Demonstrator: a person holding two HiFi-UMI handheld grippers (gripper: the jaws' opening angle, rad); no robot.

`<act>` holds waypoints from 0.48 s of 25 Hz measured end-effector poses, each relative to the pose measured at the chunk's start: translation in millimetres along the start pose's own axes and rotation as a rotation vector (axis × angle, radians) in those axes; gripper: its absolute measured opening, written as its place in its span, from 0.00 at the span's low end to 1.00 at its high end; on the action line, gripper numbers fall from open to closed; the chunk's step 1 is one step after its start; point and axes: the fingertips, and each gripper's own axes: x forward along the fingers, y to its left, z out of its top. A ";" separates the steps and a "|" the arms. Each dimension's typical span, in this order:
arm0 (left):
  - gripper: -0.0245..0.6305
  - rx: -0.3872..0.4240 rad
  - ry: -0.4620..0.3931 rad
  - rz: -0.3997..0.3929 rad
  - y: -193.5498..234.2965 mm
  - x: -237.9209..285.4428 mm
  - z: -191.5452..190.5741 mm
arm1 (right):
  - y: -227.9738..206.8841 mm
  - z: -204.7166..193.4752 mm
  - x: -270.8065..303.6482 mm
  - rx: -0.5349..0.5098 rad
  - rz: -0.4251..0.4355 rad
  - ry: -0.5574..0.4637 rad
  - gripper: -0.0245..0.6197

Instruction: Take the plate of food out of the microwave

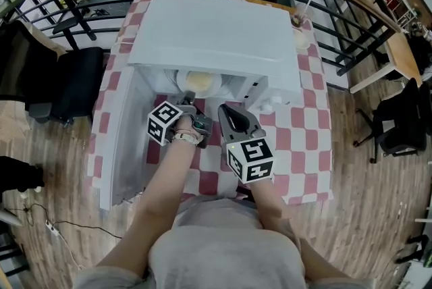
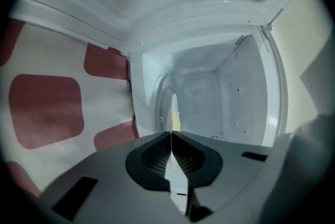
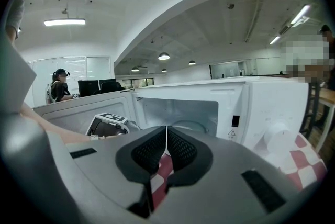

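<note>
Left gripper: clenched on the near rim of the plate. The plate's thin white edge runs between the ribbed black pads. The tool is rolled onto its side at the oven's mouth.
Plate: inside the microwave, at 12 o'clock from the left gripper. It is round and white, with pale yellow food on it.
Right gripper: pads pressed together on nothing. It is just outside the cavity, at 3 o'clock from the left one, and points at the opening.
Around: the door stands swung open at 9 o'clock. A round knob on the control panel sits at 2 o'clock from the right gripper.
Surfaces: the oven is a smooth white box with a glossy cavity, and the door window is dotted. It stands on a red-and-white checked tablecloth. Both grippers have matte grey bodies.
Arms: both forearms are bare and reach forward side by side. The left hand has a light band at the wrist.
</note>
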 end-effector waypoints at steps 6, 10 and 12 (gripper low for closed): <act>0.05 0.013 0.005 -0.016 -0.7 -7.7 -2.6 | -2.5 4.9 -4.9 -0.003 -0.013 -0.008 0.08; 0.05 0.027 0.000 -0.042 -9.4 -13.7 -2.3 | -3.6 8.1 -8.4 0.005 -0.020 -0.018 0.08; 0.05 0.030 0.000 -0.053 -12.6 -17.4 -2.6 | -2.7 9.7 -10.2 0.008 -0.021 -0.025 0.08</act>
